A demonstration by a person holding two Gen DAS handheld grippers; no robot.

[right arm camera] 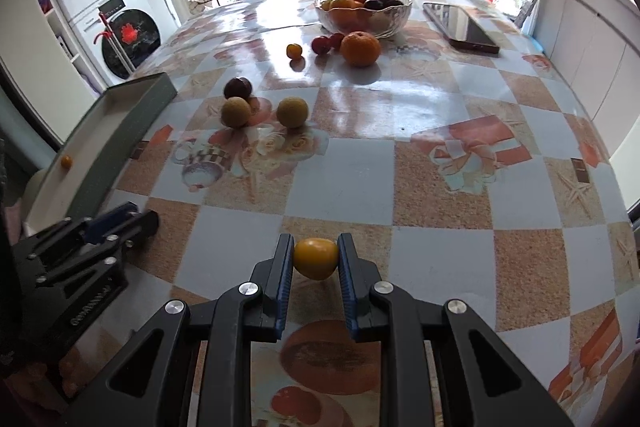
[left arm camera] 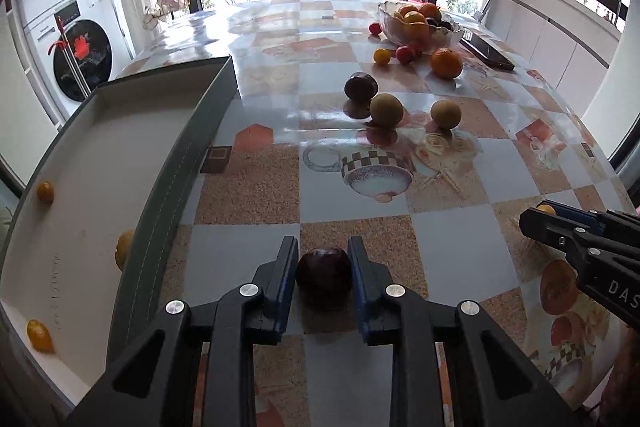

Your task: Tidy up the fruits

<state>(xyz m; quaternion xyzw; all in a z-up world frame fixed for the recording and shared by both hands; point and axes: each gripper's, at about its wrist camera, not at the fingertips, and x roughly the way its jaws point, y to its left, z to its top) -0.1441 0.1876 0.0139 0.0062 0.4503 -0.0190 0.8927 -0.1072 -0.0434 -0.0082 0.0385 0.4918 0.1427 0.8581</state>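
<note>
Your left gripper (left arm camera: 323, 267) points steeply down at the table, its jaws closed against a dark plum (left arm camera: 324, 273); your right gripper (right arm camera: 316, 259) tilts down at much the same angle, its jaws clamped on a small yellow fruit (right arm camera: 316, 258); the two grippers sit side by side, near each other.

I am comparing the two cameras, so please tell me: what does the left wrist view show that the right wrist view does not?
Only the left wrist view shows the dark plum between the left gripper pads, and three yellow fruits in the tray. Only the right wrist view shows the yellow fruit clamped in the right gripper. Both show the glass bowl, big orange and phone.
</note>
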